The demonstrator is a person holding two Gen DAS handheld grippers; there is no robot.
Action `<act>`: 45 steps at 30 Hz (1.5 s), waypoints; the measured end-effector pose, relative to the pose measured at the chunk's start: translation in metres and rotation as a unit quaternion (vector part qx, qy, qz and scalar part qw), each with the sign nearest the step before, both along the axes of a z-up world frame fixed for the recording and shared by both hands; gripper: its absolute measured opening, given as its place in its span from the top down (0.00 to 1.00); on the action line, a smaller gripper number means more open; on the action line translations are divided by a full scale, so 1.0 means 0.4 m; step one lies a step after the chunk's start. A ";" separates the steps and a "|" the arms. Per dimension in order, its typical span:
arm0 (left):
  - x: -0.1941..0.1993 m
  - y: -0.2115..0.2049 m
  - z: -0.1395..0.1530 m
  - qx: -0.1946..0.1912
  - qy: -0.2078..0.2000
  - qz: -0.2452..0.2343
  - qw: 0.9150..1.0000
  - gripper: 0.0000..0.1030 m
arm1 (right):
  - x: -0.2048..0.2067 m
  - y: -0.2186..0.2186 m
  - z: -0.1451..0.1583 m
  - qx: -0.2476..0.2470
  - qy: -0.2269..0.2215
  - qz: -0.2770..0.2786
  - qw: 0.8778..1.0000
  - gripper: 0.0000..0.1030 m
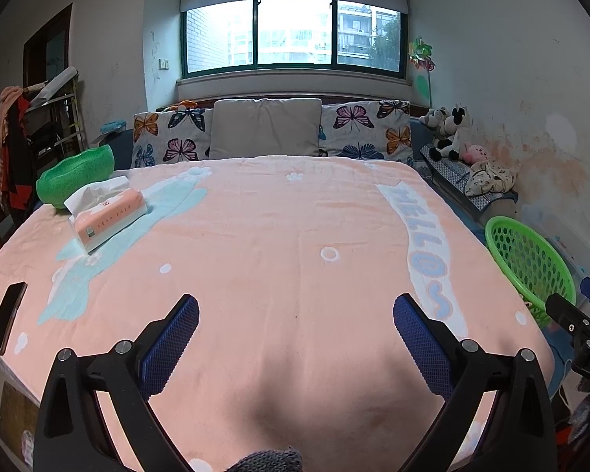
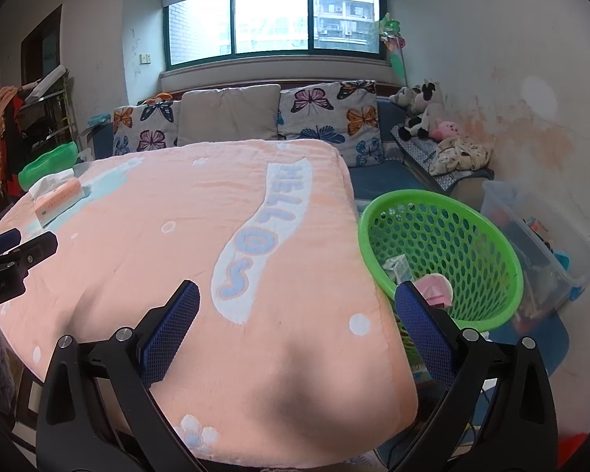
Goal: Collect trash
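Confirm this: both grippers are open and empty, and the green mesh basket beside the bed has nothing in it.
Not quite. The green mesh basket is not empty: the right wrist view shows a pink item and a pale wrapper inside. The left gripper and right gripper are indeed open and empty.

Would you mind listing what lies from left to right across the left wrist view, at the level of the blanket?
Phone → green bowl → tissue pack → HELLO lettering → green basket.
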State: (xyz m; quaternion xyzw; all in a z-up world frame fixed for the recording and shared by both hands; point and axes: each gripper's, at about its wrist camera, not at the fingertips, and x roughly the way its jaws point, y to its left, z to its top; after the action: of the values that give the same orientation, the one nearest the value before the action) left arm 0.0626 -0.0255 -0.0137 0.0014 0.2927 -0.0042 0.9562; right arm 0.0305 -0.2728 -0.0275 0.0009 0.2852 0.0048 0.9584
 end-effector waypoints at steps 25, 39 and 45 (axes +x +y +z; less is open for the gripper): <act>0.004 0.004 -0.022 -0.001 0.009 -0.001 1.000 0.07 | 0.001 0.008 -0.012 0.003 0.004 0.003 1.000 0.04; 0.004 0.004 -0.027 -0.003 0.010 0.001 1.000 0.07 | 0.000 0.018 -0.012 0.002 0.004 0.003 1.000 0.04; 0.005 0.006 -0.027 -0.001 0.010 0.001 1.000 0.07 | 0.000 0.020 -0.014 0.003 0.004 0.004 1.000 0.04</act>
State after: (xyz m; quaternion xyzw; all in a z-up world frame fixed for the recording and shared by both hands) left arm 0.0647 -0.0232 -0.0245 -0.0003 0.3021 -0.0034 0.9533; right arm 0.0304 -0.2647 -0.0332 0.0025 0.2891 0.0092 0.9573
